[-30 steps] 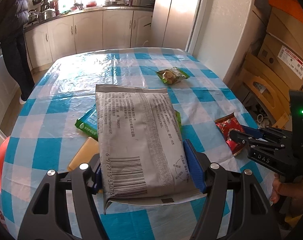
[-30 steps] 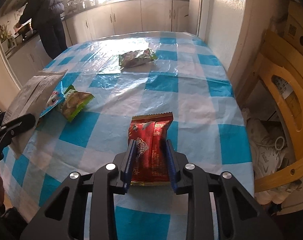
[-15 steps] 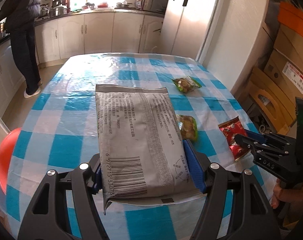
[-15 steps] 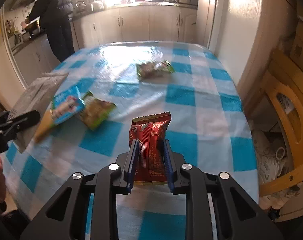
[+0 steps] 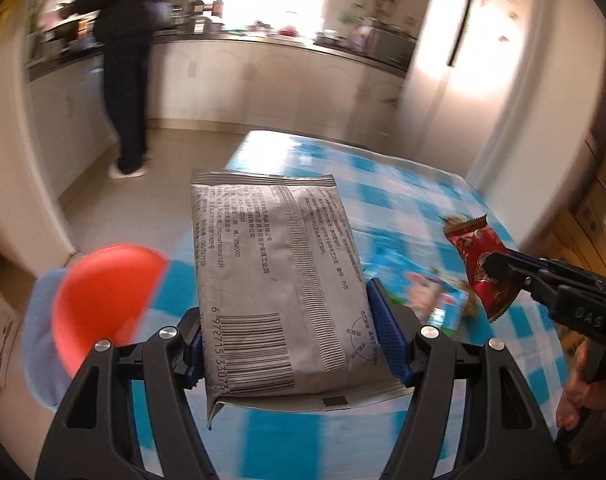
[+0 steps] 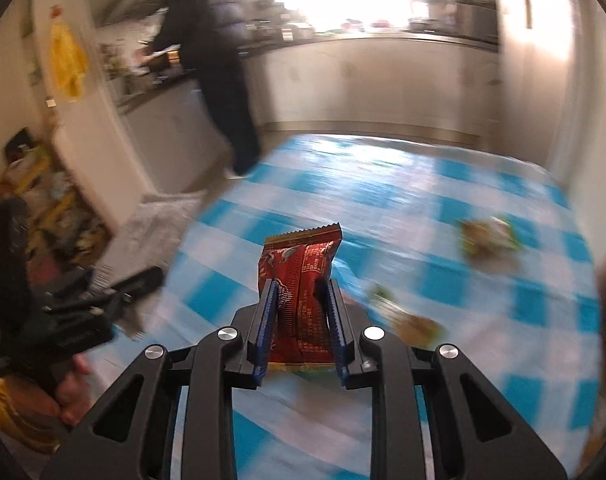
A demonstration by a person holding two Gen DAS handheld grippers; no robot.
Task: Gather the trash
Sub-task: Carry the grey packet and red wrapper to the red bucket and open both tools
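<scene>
Left gripper [image 5: 287, 344] clamped across the near end of the grey pack [image 5: 275, 280], pads on both side edges by the barcode. Pack is off the table [image 5: 403, 200], sticking out far from my jaws, flat, hardly drooping. Looks like an empty or near-empty foil pouch: light, thin, crinkly, a bit stiff along the seams. Slick surface, so it could slide out if I swing hard; a grip across the full width near the bottom seam seems right, and that is where I have it.

Right gripper [image 6: 301, 328] closed tight on the red wrapper [image 6: 299, 276], which is squeezed into a fold between the pads, top crimp standing up past the tips. Also lifted off the table. Very light, soft, collapses under pressure, not fragile. Hold at the lower half is fine.

From the left wrist view, the red wrapper shows at right, in the other gripper's tips. Red bin [image 5: 103, 304] sits near left, below table edge, blurred; likely drop target.

Left on the table: a green wrapper [image 6: 491, 240] far right, another small one [image 6: 407, 316] near my right tips, a blue pack [image 5: 431, 296] right of the grey one. All blurred.

A person [image 6: 219, 60] stands at the far counter, well apart.
</scene>
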